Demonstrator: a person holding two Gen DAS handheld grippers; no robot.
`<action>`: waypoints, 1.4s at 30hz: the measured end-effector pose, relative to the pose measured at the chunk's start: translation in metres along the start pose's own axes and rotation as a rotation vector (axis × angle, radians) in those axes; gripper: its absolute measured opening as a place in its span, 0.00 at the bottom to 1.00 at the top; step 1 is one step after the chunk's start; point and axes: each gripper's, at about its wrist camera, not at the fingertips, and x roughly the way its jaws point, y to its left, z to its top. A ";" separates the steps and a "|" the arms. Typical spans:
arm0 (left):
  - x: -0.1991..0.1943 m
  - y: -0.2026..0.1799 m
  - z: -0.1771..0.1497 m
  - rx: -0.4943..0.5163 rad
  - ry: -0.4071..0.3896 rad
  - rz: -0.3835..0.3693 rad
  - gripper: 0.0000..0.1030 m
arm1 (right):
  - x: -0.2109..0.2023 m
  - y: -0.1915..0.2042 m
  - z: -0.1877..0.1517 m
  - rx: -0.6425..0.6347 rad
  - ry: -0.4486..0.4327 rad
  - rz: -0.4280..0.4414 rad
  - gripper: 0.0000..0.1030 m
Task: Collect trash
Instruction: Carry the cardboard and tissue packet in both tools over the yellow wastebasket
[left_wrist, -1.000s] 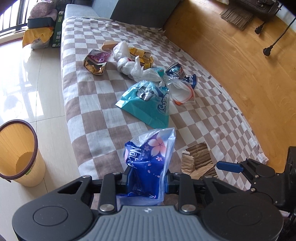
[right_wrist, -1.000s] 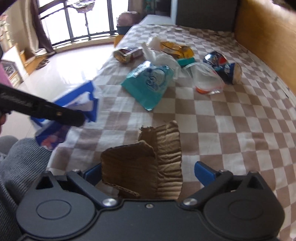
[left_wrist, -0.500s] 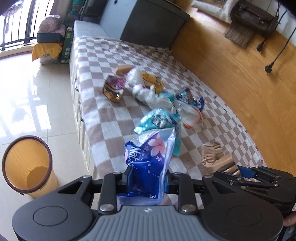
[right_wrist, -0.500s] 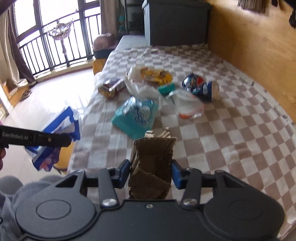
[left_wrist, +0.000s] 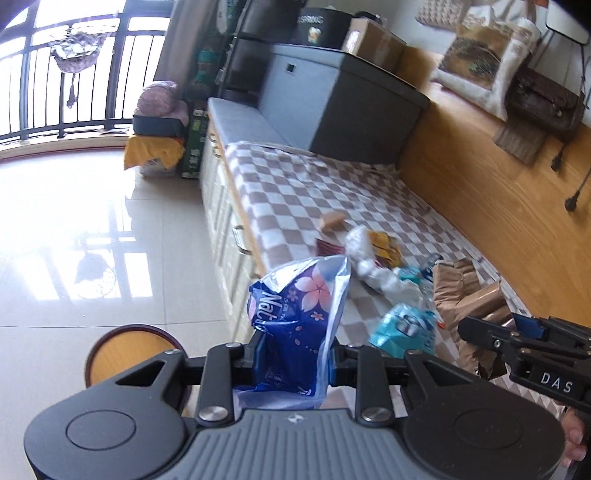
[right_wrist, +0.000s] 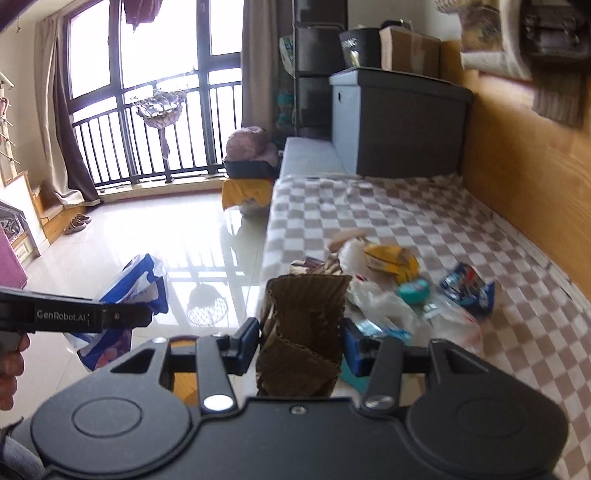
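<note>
Behind the left tongs (left_wrist: 293, 360) — clamped on a blue flowered bag (left_wrist: 299, 314) — the bin (left_wrist: 110, 345) is half hidden; right tongs (right_wrist: 301, 349) pinch brown cardboard (right_wrist: 303, 332), blocking blurred litter (right_wrist: 391, 260) on the checkered bed (right_wrist: 424, 218).

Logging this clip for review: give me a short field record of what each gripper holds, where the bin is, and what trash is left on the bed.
left gripper: shut on blue flowered wrapper
right gripper: shut on torn cardboard piece
bin: on the floor beside the bed, below the left gripper
left on checkered blanket: teal bag, yellow packet, crushed blue can, white plastic bag
</note>
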 end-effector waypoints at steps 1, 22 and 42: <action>-0.003 0.007 0.003 -0.006 -0.007 0.010 0.30 | 0.003 0.007 0.005 -0.001 -0.007 0.006 0.47; 0.036 0.169 0.046 -0.174 -0.052 0.196 0.30 | 0.158 0.144 0.038 0.013 0.057 0.118 0.47; 0.189 0.283 0.087 -0.331 -0.031 0.242 0.30 | 0.371 0.185 0.037 0.184 0.180 0.158 0.47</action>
